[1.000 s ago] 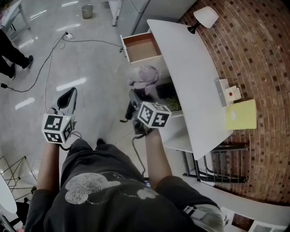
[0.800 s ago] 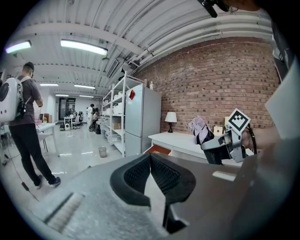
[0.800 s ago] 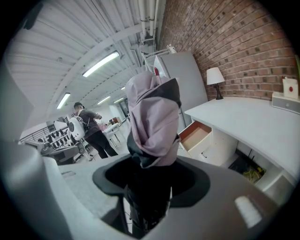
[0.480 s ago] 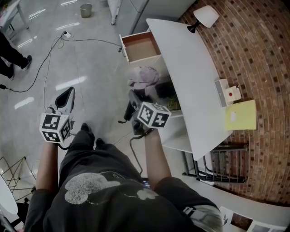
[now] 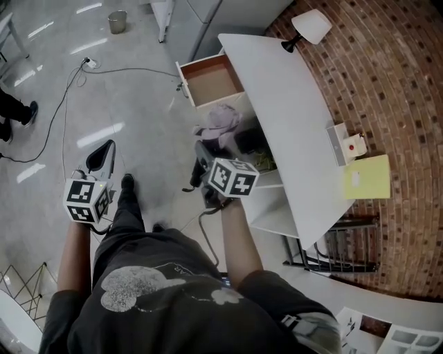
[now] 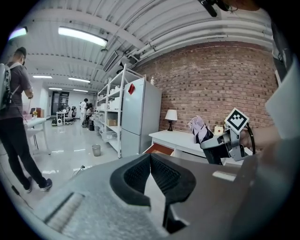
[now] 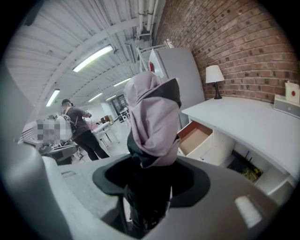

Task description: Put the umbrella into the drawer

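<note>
A folded umbrella (image 5: 220, 123), lilac cloth over a black shaft, sticks out ahead of my right gripper (image 5: 206, 153), which is shut on it. In the right gripper view the umbrella (image 7: 152, 119) stands upright between the wide-set jaws of the right gripper (image 7: 150, 171). The open drawer (image 5: 211, 77), wood-brown inside, juts from the white desk (image 5: 277, 97) beyond the umbrella and shows in the right gripper view as the drawer (image 7: 197, 138). My left gripper (image 5: 102, 153) hangs over the floor at the left; in its own view the left gripper (image 6: 150, 161) has its tips together, holding nothing.
A lamp (image 5: 309, 26), a white box with a red button (image 5: 345, 144) and a yellow sheet (image 5: 367, 176) sit on the desk. Dark items (image 5: 250, 142) fill the shelf under it. A cable (image 5: 69, 90) and a bucket (image 5: 117, 21) are on the floor. A bystander (image 6: 16, 122) stands left.
The person has stepped a foot forward and both grippers have moved on with them toward the desk. The umbrella stays in the right grip. The bystander's foot has drifted toward the left edge.
</note>
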`<action>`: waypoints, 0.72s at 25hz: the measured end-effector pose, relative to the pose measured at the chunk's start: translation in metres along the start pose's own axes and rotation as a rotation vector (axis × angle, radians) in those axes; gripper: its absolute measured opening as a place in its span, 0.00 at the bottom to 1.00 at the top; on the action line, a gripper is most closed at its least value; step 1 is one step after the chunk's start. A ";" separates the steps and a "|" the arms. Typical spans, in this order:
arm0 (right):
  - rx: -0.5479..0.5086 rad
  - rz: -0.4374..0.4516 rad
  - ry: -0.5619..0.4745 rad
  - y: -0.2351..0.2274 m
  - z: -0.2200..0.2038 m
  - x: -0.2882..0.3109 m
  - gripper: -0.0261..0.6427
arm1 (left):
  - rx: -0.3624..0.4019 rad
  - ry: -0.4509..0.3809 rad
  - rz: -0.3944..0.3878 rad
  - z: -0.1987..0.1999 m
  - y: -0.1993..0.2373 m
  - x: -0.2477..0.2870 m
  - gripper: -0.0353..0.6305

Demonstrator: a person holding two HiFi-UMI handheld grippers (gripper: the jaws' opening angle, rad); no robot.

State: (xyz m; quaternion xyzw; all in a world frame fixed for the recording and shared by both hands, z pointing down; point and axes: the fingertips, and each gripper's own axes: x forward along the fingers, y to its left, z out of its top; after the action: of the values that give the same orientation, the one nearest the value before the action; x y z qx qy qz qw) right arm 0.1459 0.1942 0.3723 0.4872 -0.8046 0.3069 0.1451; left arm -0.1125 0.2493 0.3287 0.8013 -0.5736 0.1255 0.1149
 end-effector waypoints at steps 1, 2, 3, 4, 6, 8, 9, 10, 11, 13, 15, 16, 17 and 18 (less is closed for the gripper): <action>0.005 -0.009 -0.002 0.001 0.006 0.010 0.39 | -0.006 -0.001 -0.008 0.004 0.012 0.010 0.07; 0.008 -0.018 -0.004 0.003 0.013 0.021 0.39 | -0.008 -0.007 -0.013 0.009 0.024 0.021 0.07; 0.009 -0.027 -0.005 0.004 0.020 0.033 0.39 | -0.004 -0.017 -0.017 0.015 0.037 0.032 0.07; 0.010 -0.038 -0.006 0.005 0.026 0.043 0.39 | 0.001 -0.024 -0.022 0.020 0.050 0.044 0.07; 0.018 -0.061 -0.010 0.006 0.038 0.064 0.39 | 0.011 -0.030 -0.040 0.030 0.073 0.067 0.07; 0.032 -0.085 -0.019 0.007 0.050 0.083 0.39 | 0.020 -0.032 -0.062 0.038 0.092 0.089 0.07; 0.039 -0.096 -0.023 0.008 0.056 0.091 0.39 | 0.023 -0.033 -0.076 0.041 0.100 0.099 0.07; 0.045 -0.108 -0.027 0.009 0.061 0.099 0.39 | 0.024 -0.034 -0.092 0.045 0.108 0.110 0.07; 0.051 -0.120 -0.032 0.010 0.067 0.105 0.39 | 0.025 -0.033 -0.110 0.049 0.114 0.120 0.07; 0.064 -0.145 -0.041 0.010 0.077 0.116 0.39 | 0.032 -0.031 -0.151 0.056 0.124 0.141 0.07; 0.079 -0.176 -0.051 0.007 0.083 0.124 0.39 | 0.039 -0.031 -0.191 0.062 0.130 0.161 0.07; 0.088 -0.194 -0.056 0.005 0.086 0.127 0.39 | 0.040 -0.033 -0.211 0.065 0.132 0.171 0.07; 0.098 -0.212 -0.062 0.003 0.088 0.129 0.39 | 0.039 -0.035 -0.231 0.067 0.133 0.180 0.07; 0.110 -0.229 -0.069 0.000 0.090 0.130 0.39 | 0.039 -0.035 -0.249 0.069 0.133 0.190 0.07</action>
State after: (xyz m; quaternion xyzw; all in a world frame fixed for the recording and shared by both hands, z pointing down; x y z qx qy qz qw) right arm 0.0887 0.0465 0.3719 0.5932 -0.7302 0.3153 0.1245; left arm -0.1752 0.0155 0.3322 0.8705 -0.4689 0.1074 0.1042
